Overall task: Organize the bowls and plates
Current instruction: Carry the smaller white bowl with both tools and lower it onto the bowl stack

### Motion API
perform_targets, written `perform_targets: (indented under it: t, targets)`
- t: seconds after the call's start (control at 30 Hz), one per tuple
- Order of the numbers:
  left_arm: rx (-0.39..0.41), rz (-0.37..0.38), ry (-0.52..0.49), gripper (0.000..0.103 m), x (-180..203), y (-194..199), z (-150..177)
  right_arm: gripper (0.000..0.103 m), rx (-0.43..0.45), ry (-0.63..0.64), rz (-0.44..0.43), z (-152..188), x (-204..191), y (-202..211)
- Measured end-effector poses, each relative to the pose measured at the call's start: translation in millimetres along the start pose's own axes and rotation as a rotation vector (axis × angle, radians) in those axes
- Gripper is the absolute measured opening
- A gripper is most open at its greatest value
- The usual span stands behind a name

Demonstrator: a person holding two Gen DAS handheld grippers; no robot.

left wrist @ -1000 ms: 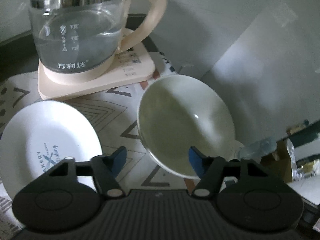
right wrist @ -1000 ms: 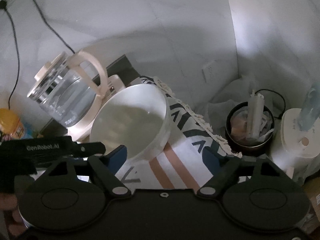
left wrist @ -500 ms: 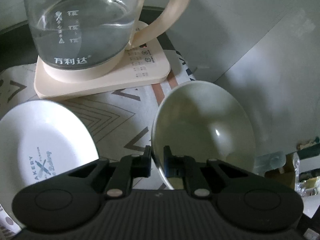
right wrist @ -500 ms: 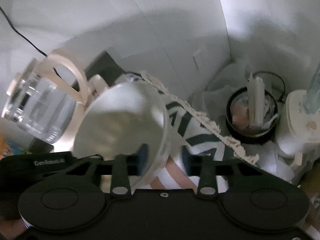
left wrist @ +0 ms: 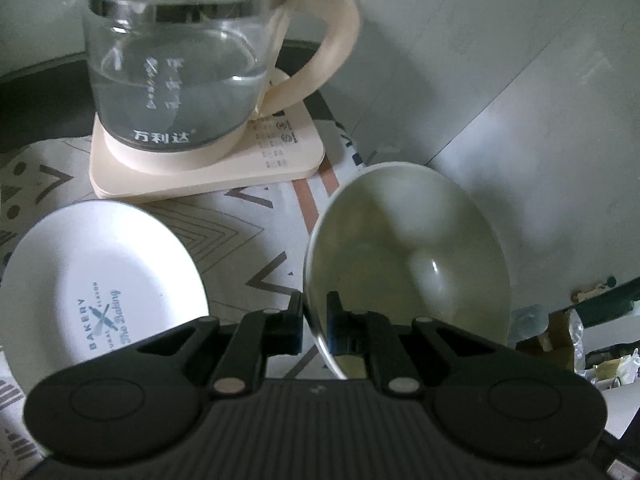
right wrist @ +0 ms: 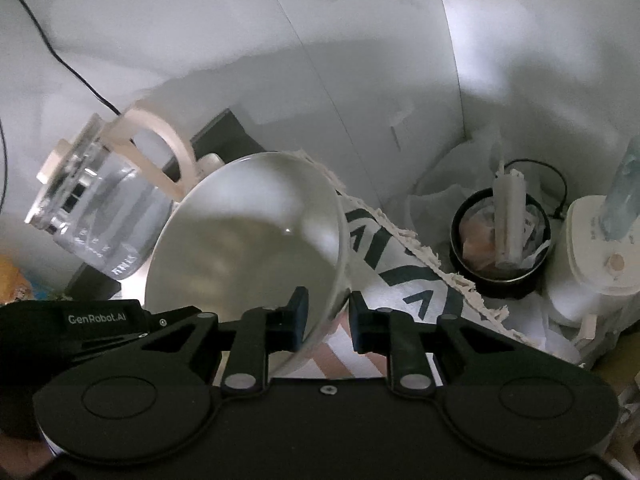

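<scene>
Two grippers pinch one thing: your left gripper (left wrist: 314,322) is clamped on the near rim of the round, smooth, pale shiny bowl (left wrist: 408,256), and your right gripper (right wrist: 327,322) is clamped on its rim from the other side. The bowl tips up near the right edge of the patterned cloth-covered table (left wrist: 248,216). The flat white round plate with blue writing (left wrist: 96,296) lies alone by the left edge, so I think the tidying has only started. The bowl looks hard and slippery. Behind stands a clear glass kettle with a cream handle (left wrist: 180,68) on its square cream base.
</scene>
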State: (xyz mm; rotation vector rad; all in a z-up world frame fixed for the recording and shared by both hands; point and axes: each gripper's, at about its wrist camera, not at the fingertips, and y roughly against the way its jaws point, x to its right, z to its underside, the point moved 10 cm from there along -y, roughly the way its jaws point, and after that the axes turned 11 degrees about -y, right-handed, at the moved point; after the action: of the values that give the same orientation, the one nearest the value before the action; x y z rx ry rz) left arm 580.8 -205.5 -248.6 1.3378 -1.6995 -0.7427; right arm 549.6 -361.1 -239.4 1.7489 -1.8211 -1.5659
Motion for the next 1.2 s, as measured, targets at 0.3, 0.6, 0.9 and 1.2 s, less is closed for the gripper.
perform_targets:
  t: [0.3, 0.6, 0.9, 1.2]
  targets:
    - [0.032, 0.005, -0.001, 0.009, -1, 34, 8, 0.022, 0.031, 0.0, -0.037, 6, -12, 29]
    - [0.053, 0.001, 0.009, 0.009, -11, 73, 27, 0.023, 0.023, 0.018, -0.066, 28, -25, 60]
    - [0.069, 0.0, 0.037, 0.009, -28, 106, 49, 0.024, 0.012, 0.07, -0.097, 51, -44, 87]
    - [0.084, 0.003, 0.053, 0.009, -42, 134, 65, 0.024, -0.006, 0.13, -0.129, 76, -60, 106]
